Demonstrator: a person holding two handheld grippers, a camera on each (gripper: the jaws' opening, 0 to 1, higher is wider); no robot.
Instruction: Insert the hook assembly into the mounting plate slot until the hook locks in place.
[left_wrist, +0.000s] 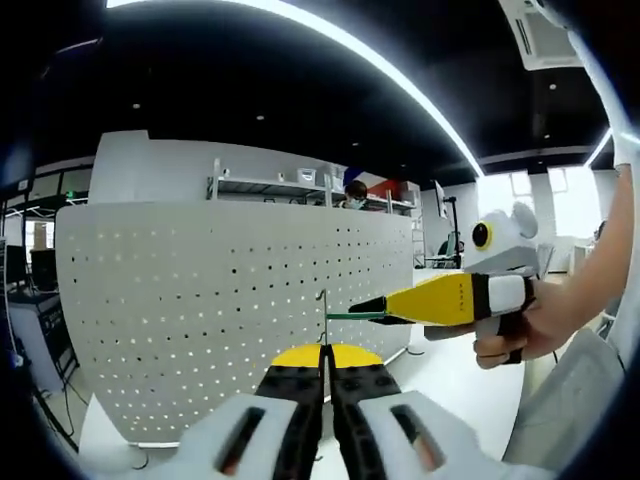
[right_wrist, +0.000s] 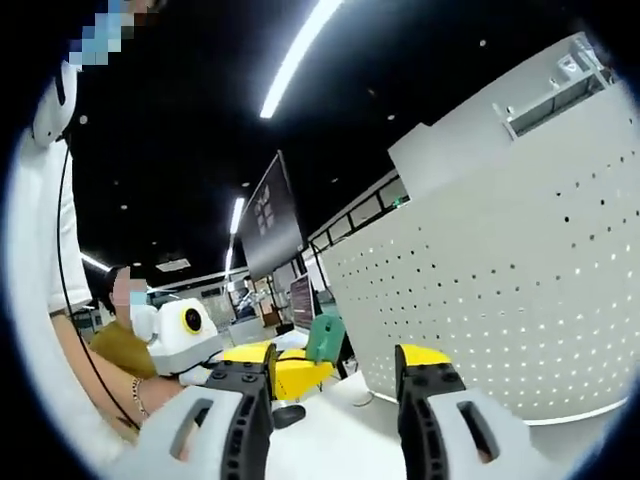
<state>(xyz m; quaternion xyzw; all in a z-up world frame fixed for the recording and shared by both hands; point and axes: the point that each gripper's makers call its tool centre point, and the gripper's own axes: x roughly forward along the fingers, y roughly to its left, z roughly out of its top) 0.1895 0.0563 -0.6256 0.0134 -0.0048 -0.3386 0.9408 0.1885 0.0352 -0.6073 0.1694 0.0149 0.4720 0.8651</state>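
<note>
Across the middle of the left gripper view: mounting plate (left_wrist: 200, 300), a big white perforated panel, upright on the white tabletop (left_wrist: 450, 380), curved by the lens. Rows of small holes and slots face the tools. It stands on edge, so an insertion has to go in level, straight at its face. Right gripper view has the same plate (right_wrist: 500, 300) along the right side, seen at a slant, tabletop (right_wrist: 330, 440) below it.

Left tool (left_wrist: 322, 352): jaws pressed together, pinching the foot of the hook assembly (left_wrist: 323, 310). A thin metal stem rises upright from the jaw tips, in front of the plate's lower middle. A narrow green strip runs sideways from the stem toward the right tool; my read is that it belongs to the assembly, seen edge-on. Gripped low, probably to leave the top end free for the slot.

Right tool (left_wrist: 365, 308): enters from the right, carried by a hand (left_wrist: 520, 325), black tip just beside the stem and the green strip. Contact cannot be told. Its own view shows the jaws (right_wrist: 338, 358) wide apart with nothing between them, so it holds nothing. It looks placed to steady or guide, not to carry.

Right gripper view also catches the left tool (right_wrist: 285, 372) low on the left, with a green piece (right_wrist: 325, 338) just above its yellow jaws; likely the same assembly, not certain.

Judgement: hook not yet seated, held off the plate's face; next comes lining it up with a slot
</note>
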